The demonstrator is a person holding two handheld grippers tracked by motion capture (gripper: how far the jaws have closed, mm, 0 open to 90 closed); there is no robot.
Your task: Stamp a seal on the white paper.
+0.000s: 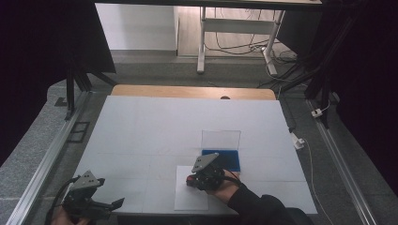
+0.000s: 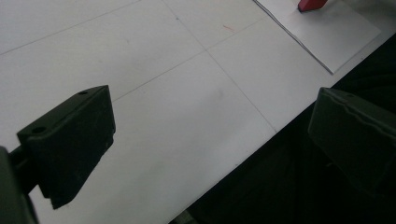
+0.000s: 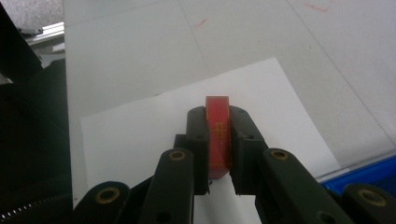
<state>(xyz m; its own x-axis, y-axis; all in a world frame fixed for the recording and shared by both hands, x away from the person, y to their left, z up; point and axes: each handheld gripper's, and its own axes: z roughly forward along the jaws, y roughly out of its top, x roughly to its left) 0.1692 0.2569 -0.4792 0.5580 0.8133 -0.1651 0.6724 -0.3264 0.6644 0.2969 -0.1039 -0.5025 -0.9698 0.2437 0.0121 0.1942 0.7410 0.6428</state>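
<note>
A small red block (image 3: 218, 140) with yellow markings stands upright between the jaws of my right gripper (image 3: 217, 114), which is shut on it. The block (image 1: 189, 179) is over the upper part of a white paper sheet (image 1: 190, 199) near the table's front edge; whether it touches the paper I cannot tell. Just behind the right gripper (image 1: 192, 182) lies a blue pad (image 1: 230, 159) with a clear lid (image 1: 220, 139) standing up behind it. My left gripper (image 1: 112, 205) is at the front left corner, and its jaws (image 2: 212, 140) stand wide open with nothing between them.
A white mat (image 1: 164, 122) covers the table, with a wooden strip (image 1: 192, 91) at its far edge. Metal rails run along the left (image 1: 47, 159) and right (image 1: 342, 164) sides. Desk legs and cables stand beyond the table.
</note>
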